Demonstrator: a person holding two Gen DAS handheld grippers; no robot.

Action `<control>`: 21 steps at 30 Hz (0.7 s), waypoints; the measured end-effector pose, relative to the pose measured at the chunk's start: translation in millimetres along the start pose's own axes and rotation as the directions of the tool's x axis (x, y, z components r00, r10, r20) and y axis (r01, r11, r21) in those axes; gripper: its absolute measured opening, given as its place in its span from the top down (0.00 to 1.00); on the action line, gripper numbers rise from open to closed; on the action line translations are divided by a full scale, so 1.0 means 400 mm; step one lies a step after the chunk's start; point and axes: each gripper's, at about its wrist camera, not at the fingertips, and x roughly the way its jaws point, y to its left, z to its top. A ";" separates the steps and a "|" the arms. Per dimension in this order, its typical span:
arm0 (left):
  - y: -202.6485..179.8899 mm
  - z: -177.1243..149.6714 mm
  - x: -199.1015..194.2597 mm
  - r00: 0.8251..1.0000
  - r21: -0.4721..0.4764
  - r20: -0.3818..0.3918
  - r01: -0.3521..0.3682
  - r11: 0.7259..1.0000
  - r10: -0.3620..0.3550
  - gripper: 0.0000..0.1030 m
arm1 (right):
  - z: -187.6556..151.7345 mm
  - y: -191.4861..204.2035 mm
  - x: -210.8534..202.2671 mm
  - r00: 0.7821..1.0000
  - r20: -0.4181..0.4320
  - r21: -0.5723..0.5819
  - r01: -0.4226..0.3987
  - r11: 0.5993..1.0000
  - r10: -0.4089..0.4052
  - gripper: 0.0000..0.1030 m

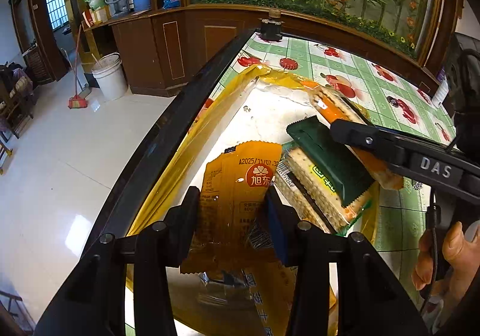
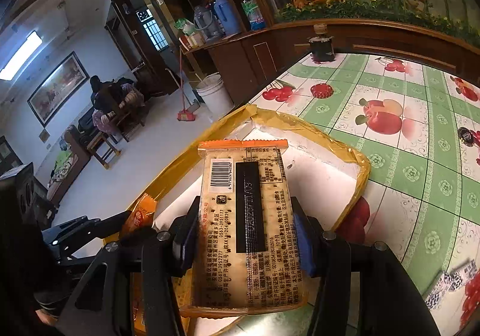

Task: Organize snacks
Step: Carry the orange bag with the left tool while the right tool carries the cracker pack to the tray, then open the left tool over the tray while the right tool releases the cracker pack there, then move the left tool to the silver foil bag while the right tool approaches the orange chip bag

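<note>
The left gripper is clamped on a flat orange snack packet printed with a date and a red logo, held over a shallow white tray wrapped in yellow tape. At 2 o'clock from that packet, a cracker pack under a dark green wrapper and an orange-edged cracker pack lie in the tray.

The right gripper grips a clear, orange-ended pack of square crackers, barcode side up, above the same tray. At 9 o'clock from it the orange packet shows in the other tool's fingers.

The tray sits near the edge of a table covered with a green-checked, fruit-printed cloth. A dark jar with a cork stands at the far corner, 12 o'clock from the tray. A small patterned sachet lies at 4 o'clock. On the floor beyond are a white plastic bucket and a red broom.
</note>
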 end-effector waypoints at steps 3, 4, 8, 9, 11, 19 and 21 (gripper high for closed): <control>-0.004 -0.001 0.001 0.999 0.012 0.007 -0.035 0.999 0.034 0.56 | 0.006 -0.013 0.032 1.000 -0.011 0.018 0.005 1.000 -0.004 0.47; -0.004 -0.002 -0.001 0.999 0.012 0.010 -0.041 0.999 0.041 0.56 | 0.006 -0.018 0.043 1.000 -0.017 0.026 -0.001 1.000 0.001 0.47; -0.002 -0.005 -0.012 0.998 0.003 0.026 -0.061 0.998 0.061 0.43 | 0.000 -0.026 0.059 1.000 -0.020 0.042 -0.023 0.999 0.023 0.44; -0.002 -0.006 -0.016 0.997 0.002 0.032 -0.070 0.998 0.070 0.38 | -0.001 -0.026 0.057 1.000 -0.017 0.042 -0.019 0.999 0.019 0.44; -0.004 -0.006 -0.025 0.996 0.002 0.045 -0.079 0.997 0.079 0.36 | -0.001 -0.026 0.053 1.000 -0.013 0.042 -0.010 0.999 0.011 0.44; -0.031 -0.015 -0.091 0.991 0.016 0.101 -0.086 0.996 0.084 0.26 | -0.019 -0.029 -0.021 0.999 0.037 0.055 0.013 0.998 -0.015 0.31; -0.045 -0.018 -0.106 0.991 0.022 0.111 -0.079 0.997 0.076 0.26 | -0.027 -0.029 -0.054 0.998 0.055 0.056 0.014 0.998 -0.017 0.31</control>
